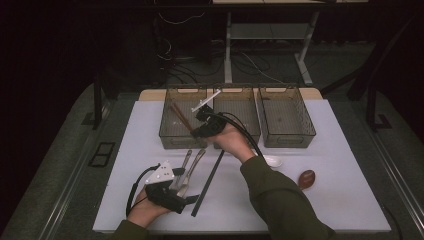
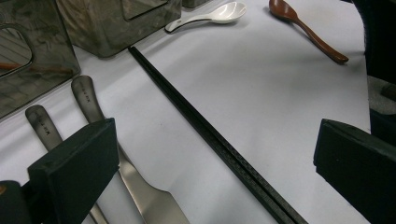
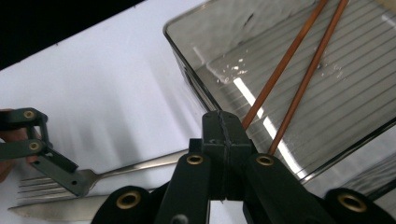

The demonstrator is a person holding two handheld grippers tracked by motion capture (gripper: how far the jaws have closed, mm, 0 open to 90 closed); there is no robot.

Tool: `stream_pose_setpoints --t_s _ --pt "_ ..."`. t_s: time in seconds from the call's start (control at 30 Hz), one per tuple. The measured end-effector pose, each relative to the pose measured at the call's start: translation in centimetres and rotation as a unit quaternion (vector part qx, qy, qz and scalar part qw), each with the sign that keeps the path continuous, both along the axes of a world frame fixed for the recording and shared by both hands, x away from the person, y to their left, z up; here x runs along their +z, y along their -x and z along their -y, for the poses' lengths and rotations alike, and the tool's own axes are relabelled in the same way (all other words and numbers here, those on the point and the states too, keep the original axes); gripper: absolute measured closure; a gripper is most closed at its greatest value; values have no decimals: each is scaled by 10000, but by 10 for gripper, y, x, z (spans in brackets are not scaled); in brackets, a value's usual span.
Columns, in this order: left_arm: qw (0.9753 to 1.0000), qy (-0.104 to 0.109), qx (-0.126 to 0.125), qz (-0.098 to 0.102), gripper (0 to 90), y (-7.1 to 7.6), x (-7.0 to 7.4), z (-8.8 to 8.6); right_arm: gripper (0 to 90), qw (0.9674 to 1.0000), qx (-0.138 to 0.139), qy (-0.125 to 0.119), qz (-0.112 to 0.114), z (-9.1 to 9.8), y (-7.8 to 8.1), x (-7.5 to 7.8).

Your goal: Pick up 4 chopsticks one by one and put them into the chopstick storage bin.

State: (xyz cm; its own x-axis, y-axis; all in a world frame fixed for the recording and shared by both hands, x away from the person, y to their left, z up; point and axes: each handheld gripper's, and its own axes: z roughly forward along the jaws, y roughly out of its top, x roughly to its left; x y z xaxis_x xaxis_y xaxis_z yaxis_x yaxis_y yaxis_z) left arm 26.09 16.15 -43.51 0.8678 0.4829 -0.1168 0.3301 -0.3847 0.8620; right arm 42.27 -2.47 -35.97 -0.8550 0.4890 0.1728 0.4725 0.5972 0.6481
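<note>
1. High view: the right gripper [image 1: 200, 129] hangs over the near wall of the left bin [image 1: 167, 136], its jaws pressed together. Two brown chopsticks [image 1: 179, 117] lie in that bin, their long axis slanting from the far left down toward the near right, where they end at the jaw tips. The left gripper [image 1: 187, 197] rests near the table's front edge with its jaws spread beside the fork [image 1: 184, 165] and knife [image 1: 194, 165]. A black chopstick [image 1: 210, 181] lies on the white table [image 1: 325, 200], running from the bins toward the front edge.

2. Left gripper view: the jaws stand wide apart with nothing between the pads; the black chopstick [image 2: 219, 142] runs diagonally between them, and the knife [image 2: 116, 158] passes under the left jaw.

3. Right gripper view: the jaws are closed flat against each other. The brown chopsticks [image 3: 289, 70] rise from just behind the tips toward the upper right, side by side inside the bin [image 3: 187, 70]; whether the tips pinch them I cannot tell.
</note>
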Motion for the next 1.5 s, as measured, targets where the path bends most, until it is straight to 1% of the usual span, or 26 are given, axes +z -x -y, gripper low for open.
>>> stream_pose_setpoints --t_s 0.03,0.1,0.13,0.23,0.33,0.43,0.5,0.53,0.6,0.63,0.7,0.8,0.9,0.93,1.0,1.1,1.13,1.17,1.2,1.3,1.33,1.37,1.4,1.43,1.5 --pt "10000 -8 -4 3 0 0 0 0 892 10000 -25 20 -44 0 0 -1" --pt "10000 -13 -1 10 0 0 0 -1 892 9999 -101 108 32 1 -2 -3" --pt "10000 -7 4 8 0 0 0 -1 892 9998 -147 126 28 2 -3 -2" --pt "10000 -5 4 9 0 0 0 -1 892 9996 -249 121 6 6 -5 -1" --pt "10000 -3 0 7 0 0 0 0 892 9997 -228 67 12 7 -5 0" --pt "10000 -3 -1 8 0 0 0 0 892 9999 -111 -72 -84 3 -2 0" --pt "10000 -42 -10 12 0 0 0 -1 892 10000 -51 5 -53 -1 -1 -3" --pt "10000 -46 -12 20 0 0 0 -1 892 9999 -79 89 -17 -2 -1 -4" --pt "10000 -41 -13 20 0 0 1 -1 892 9994 -265 210 71 -1 -4 -6" --pt "10000 -32 -9 20 0 0 1 -1 892 9994 -314 154 24 1 -5 -6" --pt "10000 -37 -3 19 0 0 1 -1 892 9994 -335 127 16 5 -6 -5" --pt "10000 -15 10 12 0 0 0 -1 892 9993 -335 156 48 8 -6 -3" --pt "10000 -15 7 6 0 0 0 -1 892 9993 -341 121 57 10 -6 -1" --pt "10000 -24 7 10 0 0 0 -1 885 9993 -358 66 61 13 -5 0" --pt "10000 -40 0 18 0 0 0 -1 823 9993 -365 5 62 16 -4 0" --pt "10000 -37 16 5 0 0 0 -1 685 9992 -357 -164 84 26 0 1" --pt "10000 -37 16 5 0 0 0 -1 685 9992 -357 -164 84 26 0 1" --pt "10000 -58 12 16 0 -1 0 -2 649 9992 -337 -218 90 30 1 1" --pt "10000 -42 20 -6 0 0 0 -1 552 9989 -313 -351 91 41 3 1" --pt "10000 -67 9 16 0 0 0 -1 473 9983 -302 -494 113 55 8 2" --pt "10000 -48 27 4 0 0 0 -1 441 9981 -317 -511 148 60 10 3" --pt "10000 -48 27 4 0 0 0 -1 422 9976 -369 -529 241 64 12 3" --pt "10000 -89 10 8 0 0 0 -1 412 9972 -405 -545 315 69 15 4" --pt "10000 -84 9 4 0 0 0 -1 398 9967 -419 -582 368 74 18 5" --pt "10000 -78 31 -4 0 0 0 -1 382 9960 -418 -669 418 84 22 6"
